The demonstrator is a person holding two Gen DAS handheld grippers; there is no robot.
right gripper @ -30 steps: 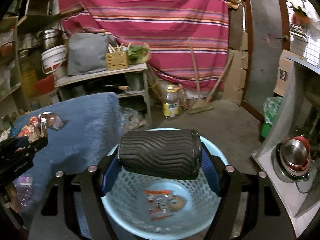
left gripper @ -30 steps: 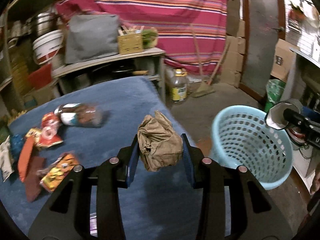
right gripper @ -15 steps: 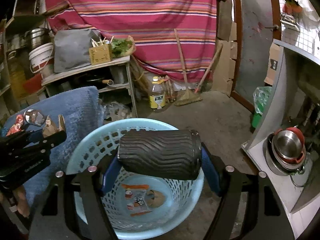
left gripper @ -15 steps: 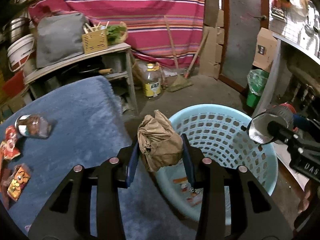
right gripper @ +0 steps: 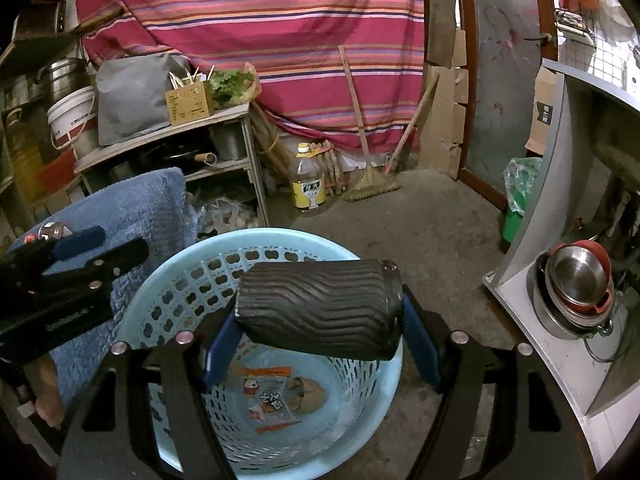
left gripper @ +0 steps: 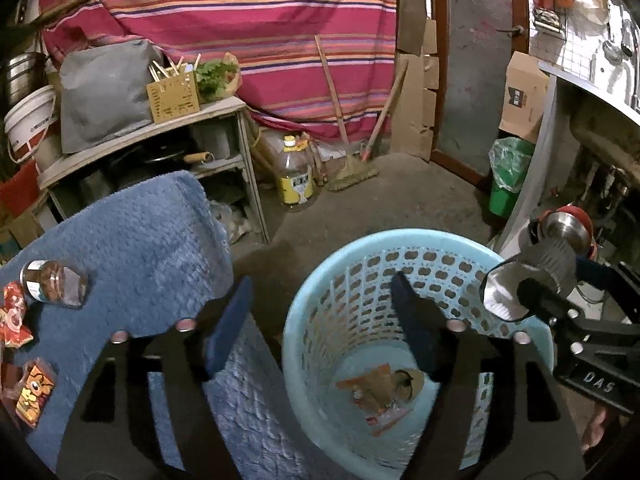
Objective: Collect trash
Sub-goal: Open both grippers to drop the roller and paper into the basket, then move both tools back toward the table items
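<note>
Blue mat (left gripper: 132, 240) covered the table at 9 o'clock in the left view. Light blue basket (left gripper: 400, 264) stood on the floor just beside it, at 5 o'clock. Right gripper (right gripper: 320, 344) hung over the basket, fingers clamped on a ribbed black cup (right gripper: 320, 312) lying sideways. Left gripper (left gripper: 320, 328) was spread wide, nothing between its fingers, right finger over the basket. Crumpled brown paper (right gripper: 308, 394) lay on the basket floor beside a wrapper (right gripper: 266, 396). Jar (left gripper: 54, 282) and more wrappers (left gripper: 32, 396) sat on the mat at 9 o'clock.

Both wrist cameras look forward and steeply down from close above the laundry basket (left gripper: 416, 320) (right gripper: 256, 264), sharing it, the blue-covered counter (left gripper: 140, 240) (right gripper: 140, 200) and striped curtain (left gripper: 240, 20) (right gripper: 260, 20).
</note>
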